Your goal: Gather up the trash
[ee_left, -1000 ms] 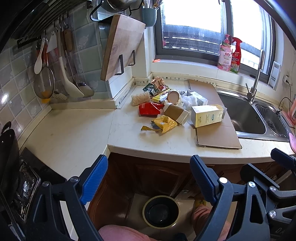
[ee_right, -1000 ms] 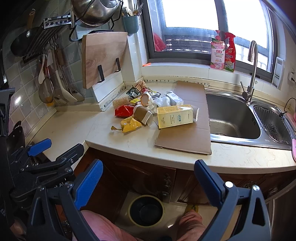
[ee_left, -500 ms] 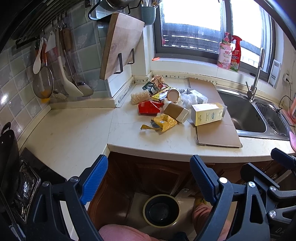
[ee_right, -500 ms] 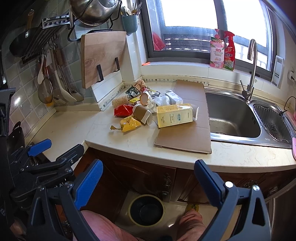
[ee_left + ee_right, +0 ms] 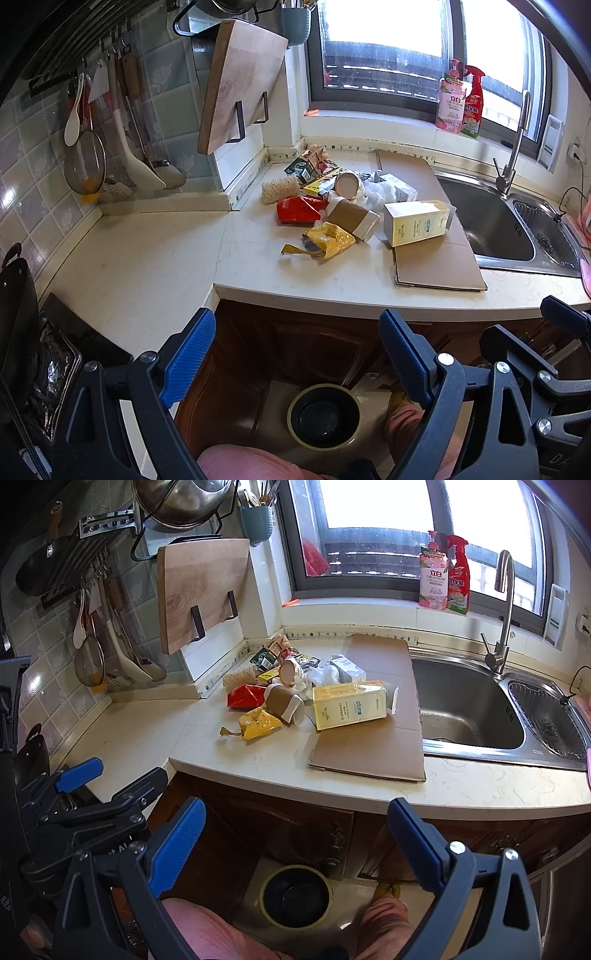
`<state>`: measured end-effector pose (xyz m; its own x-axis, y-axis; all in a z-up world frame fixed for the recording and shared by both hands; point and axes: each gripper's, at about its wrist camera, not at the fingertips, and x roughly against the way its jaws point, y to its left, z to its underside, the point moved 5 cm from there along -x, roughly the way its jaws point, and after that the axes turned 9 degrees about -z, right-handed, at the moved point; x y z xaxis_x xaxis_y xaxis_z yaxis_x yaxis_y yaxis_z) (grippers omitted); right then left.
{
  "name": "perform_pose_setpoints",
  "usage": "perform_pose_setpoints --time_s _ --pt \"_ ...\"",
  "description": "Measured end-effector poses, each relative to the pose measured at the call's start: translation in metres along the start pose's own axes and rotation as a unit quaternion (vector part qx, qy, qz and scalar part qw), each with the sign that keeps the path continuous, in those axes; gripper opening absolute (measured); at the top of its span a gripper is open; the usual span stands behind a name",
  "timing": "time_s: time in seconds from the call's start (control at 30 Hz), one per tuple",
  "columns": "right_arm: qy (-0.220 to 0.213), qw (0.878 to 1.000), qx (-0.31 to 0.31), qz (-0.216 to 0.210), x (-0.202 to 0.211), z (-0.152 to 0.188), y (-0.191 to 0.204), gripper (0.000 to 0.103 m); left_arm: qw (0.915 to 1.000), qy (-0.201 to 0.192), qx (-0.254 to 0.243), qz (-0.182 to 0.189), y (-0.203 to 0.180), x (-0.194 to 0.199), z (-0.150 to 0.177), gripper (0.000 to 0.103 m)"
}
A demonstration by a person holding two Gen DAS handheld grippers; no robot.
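A pile of trash lies on the counter near the corner: a yellow wrapper (image 5: 327, 240) (image 5: 258, 723), a red wrapper (image 5: 297, 209) (image 5: 245, 696), a brown paper cup (image 5: 352, 218) (image 5: 284, 701), a pale yellow carton (image 5: 415, 222) (image 5: 349, 705), and a flat cardboard sheet (image 5: 436, 258) (image 5: 373, 746). A round bin (image 5: 323, 415) (image 5: 295, 893) stands on the floor below. My left gripper (image 5: 297, 354) and my right gripper (image 5: 295, 843) are both open and empty, held in front of the counter edge above the bin.
A steel sink (image 5: 469, 709) with a tap (image 5: 504, 609) is at the right. A cutting board (image 5: 236, 88), hanging utensils (image 5: 122, 129) and a stove (image 5: 44, 362) are at the left. Two bottles (image 5: 445, 578) stand on the windowsill. Wooden cabinet doors (image 5: 295, 834) are below.
Both views have shifted slightly, drawing a little nearer the counter. Nothing was taken hold of; the trash has not moved.
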<state>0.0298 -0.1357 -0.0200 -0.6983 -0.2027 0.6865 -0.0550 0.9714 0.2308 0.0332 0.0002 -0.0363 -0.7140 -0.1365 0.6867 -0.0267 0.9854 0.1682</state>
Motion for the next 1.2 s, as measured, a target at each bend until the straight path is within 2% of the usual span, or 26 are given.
perform_pose_setpoints --time_s 0.73,0.93,1.2 --pt "0.003 1.000 -0.004 -0.002 -0.003 0.001 -0.002 0.100 1.0000 0.001 -0.002 0.000 -0.002 -0.002 0.001 0.087" --pt "0.008 1.000 -0.007 -0.003 -0.007 0.002 -0.006 0.099 1.0000 0.005 -0.006 -0.001 -0.004 -0.007 0.007 0.087" --pt "0.013 1.000 -0.010 -0.009 -0.014 -0.004 -0.013 0.099 0.9998 0.016 -0.014 -0.001 -0.010 -0.015 -0.001 0.087"
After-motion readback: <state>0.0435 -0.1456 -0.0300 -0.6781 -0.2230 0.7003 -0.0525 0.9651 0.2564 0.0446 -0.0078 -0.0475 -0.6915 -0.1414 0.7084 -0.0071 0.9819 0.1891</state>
